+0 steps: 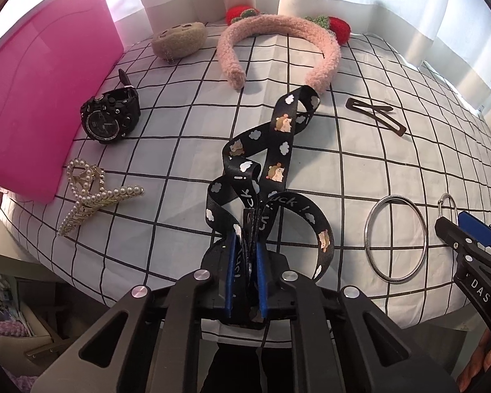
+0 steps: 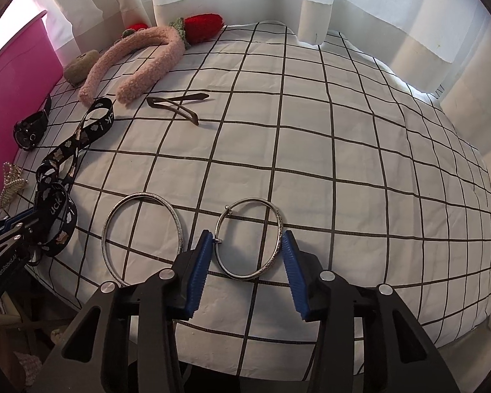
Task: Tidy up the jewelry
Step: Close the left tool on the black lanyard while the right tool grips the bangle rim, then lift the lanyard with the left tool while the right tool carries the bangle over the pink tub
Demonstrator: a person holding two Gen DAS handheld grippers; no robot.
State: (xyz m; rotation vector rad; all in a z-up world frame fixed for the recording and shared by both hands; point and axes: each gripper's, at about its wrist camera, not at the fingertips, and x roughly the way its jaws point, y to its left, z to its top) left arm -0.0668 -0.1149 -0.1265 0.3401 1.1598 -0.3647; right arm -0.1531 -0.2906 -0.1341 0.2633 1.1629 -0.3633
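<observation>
While every piece lies loose on the checked cloth [image 2: 311, 137] beside the pink box [image 1: 42, 104], nothing appears sorted. Left gripper [image 1: 248, 249] pinches the black lanyard [image 1: 278, 150]; right gripper [image 2: 247, 245] straddles a silver bangle [image 2: 249, 239], pads at its rim, grip unconfirmed.

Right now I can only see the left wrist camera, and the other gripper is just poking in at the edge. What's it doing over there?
Observer: The right gripper has its jaws around a small silver bangle, and a pad seems to touch each side.
Operator: Is it like the big ring I can see?
Observer: It's smaller, with a little bead on its rim. The big ring lies beside it, apart, and one pad stands between them.
Operator: Has it picked the bangle up?
Observer: No, the bangle lies flat on the checked cloth.
</observation>
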